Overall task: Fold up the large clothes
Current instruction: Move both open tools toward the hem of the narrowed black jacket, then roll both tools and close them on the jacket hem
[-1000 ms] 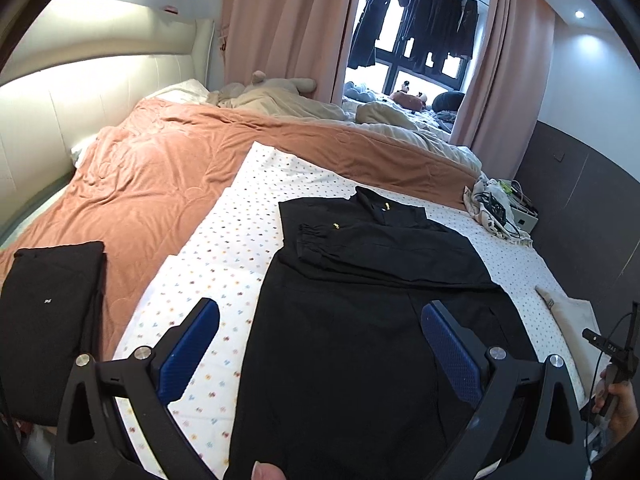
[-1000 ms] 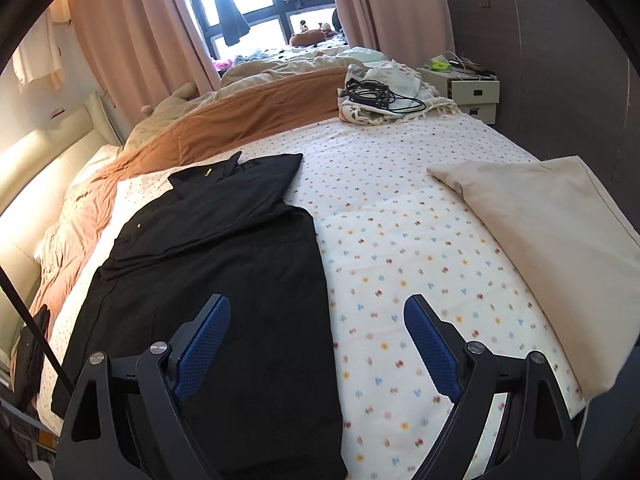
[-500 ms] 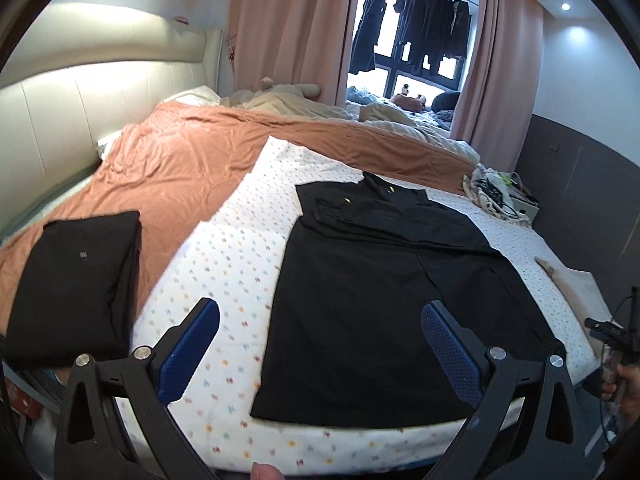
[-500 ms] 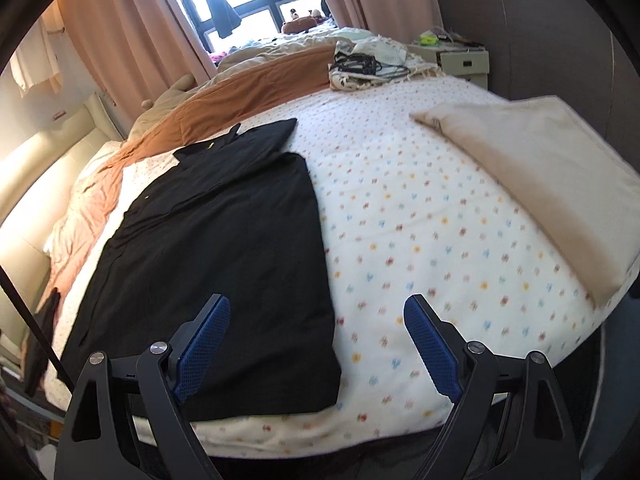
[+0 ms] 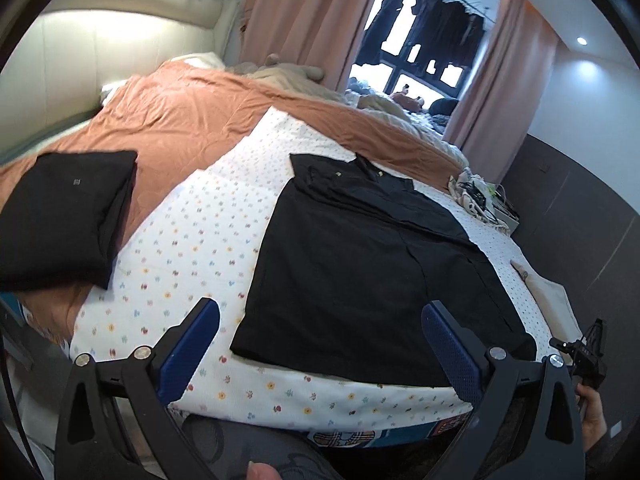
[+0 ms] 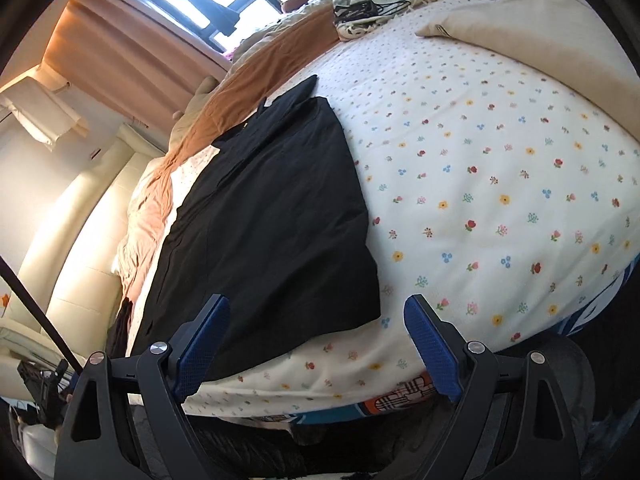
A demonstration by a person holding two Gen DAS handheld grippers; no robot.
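Observation:
A large black garment (image 5: 360, 264) lies flat on the flowered white sheet (image 5: 192, 248), collar at the far end, sleeves folded across the top. It also shows in the right wrist view (image 6: 272, 216). My left gripper (image 5: 320, 340) is open and empty, held back from the bed's near edge, over the garment's hem. My right gripper (image 6: 316, 332) is open and empty, off the bed's edge by the hem's right corner. A folded black garment (image 5: 60, 216) lies at the left on the orange blanket.
An orange blanket (image 5: 192, 120) covers the bed's left and far side. A beige pillow (image 6: 552, 40) lies at the right. Cables and cloth (image 6: 368, 12) sit at the far right corner. The headboard (image 5: 100, 48) is at the left; curtains and hung clothes stand by the window.
Both grippers have pulled back and away from the garment, past the bed's near edge. The right wrist view has tilted. Both stay open and empty; the garment has not moved.

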